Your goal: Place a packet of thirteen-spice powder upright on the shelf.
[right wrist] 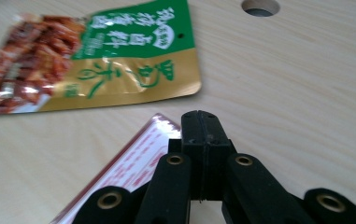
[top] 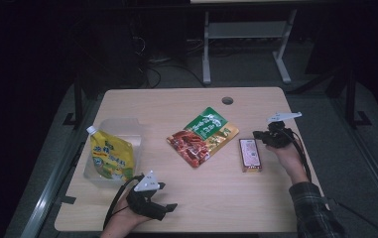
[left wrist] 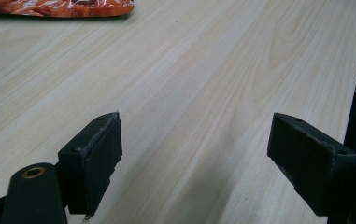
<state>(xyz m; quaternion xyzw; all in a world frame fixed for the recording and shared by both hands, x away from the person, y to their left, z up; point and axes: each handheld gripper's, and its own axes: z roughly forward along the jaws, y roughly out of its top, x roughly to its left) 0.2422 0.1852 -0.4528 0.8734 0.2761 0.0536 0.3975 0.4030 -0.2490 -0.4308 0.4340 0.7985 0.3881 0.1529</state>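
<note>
Left gripper (top: 169, 208): nearest the person, at the table's near edge, left of the red-and-white box and well apart from it; held in the left hand (top: 122, 220). In the left gripper view (left wrist: 194, 158) its jaws stand wide apart over bare wood with nothing between them.
Right hand (top: 288, 158): comes in from the near right, just right of the box, in a plaid sleeve (top: 315, 210).
Right gripper (top: 262, 136): at the far right corner of the box, just beside it. In the right gripper view (right wrist: 202, 122) the two jaws are pressed flat together with nothing between them, and the box lies just to their left and partly under them; whether they touch it I cannot tell.
Red-and-white box (top: 250, 154): flat on the table at its right side, long side running near to far. In the right gripper view (right wrist: 133, 161) its far corner shows beside the closed jaws.
Yellow pouch (top: 108, 154): far to the left of the box, lying with its spout in a clear plastic tub (top: 127, 126) at the table's left edge.
Green-and-red sachet (top: 202, 136): flat at mid-table, left of the box and slightly beyond it, apart from it; also in the right gripper view (right wrist: 96, 60).
Table (top: 216, 193): light wood, with a round hole (top: 227, 100) near the far edge, beyond the box.
</note>
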